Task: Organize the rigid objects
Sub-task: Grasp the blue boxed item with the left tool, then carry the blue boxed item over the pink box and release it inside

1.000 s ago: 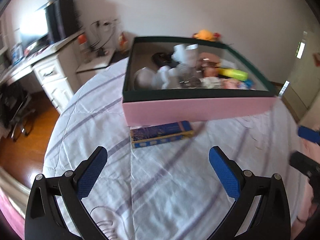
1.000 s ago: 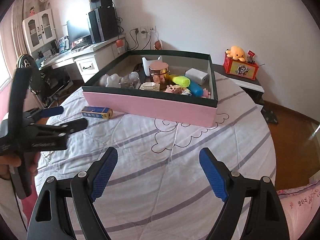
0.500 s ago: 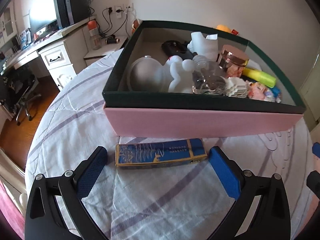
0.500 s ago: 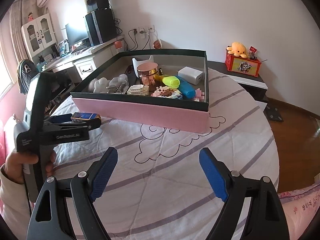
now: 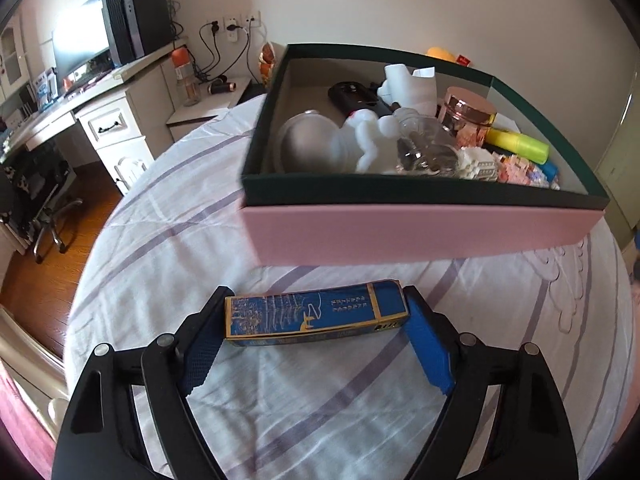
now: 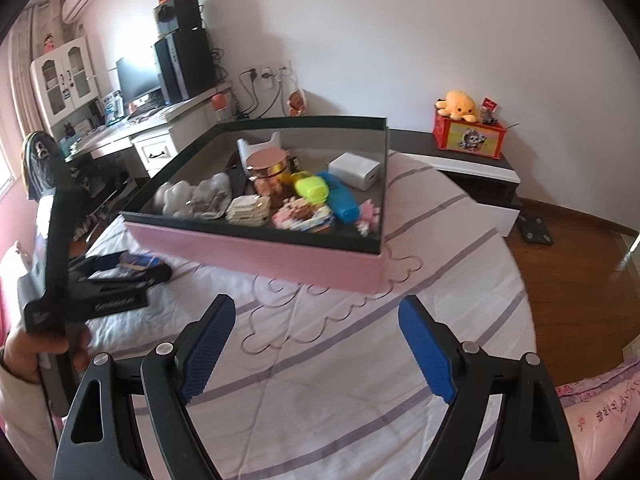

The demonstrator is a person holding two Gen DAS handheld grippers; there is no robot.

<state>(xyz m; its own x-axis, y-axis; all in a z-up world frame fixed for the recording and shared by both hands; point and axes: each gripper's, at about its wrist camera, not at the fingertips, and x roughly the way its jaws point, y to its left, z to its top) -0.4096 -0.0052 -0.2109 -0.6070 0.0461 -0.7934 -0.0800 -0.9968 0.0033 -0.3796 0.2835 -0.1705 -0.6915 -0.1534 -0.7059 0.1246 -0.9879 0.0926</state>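
My round table, under a white cloth with purple stripes, carries a big shallow box with pink sides and a dark green rim. Inside it lie a copper jar, a white figurine, a yellow tube and other small bits I can't make out.

Just in front of the box lies a flat blue tin with gold edges, flat on the cloth. My left gripper straddles it lengthwise; its jaws have just been closing, and both blue pads now sit against the tin's short ends.

My right gripper hangs over bare cloth, jaws wide apart, nothing between them.
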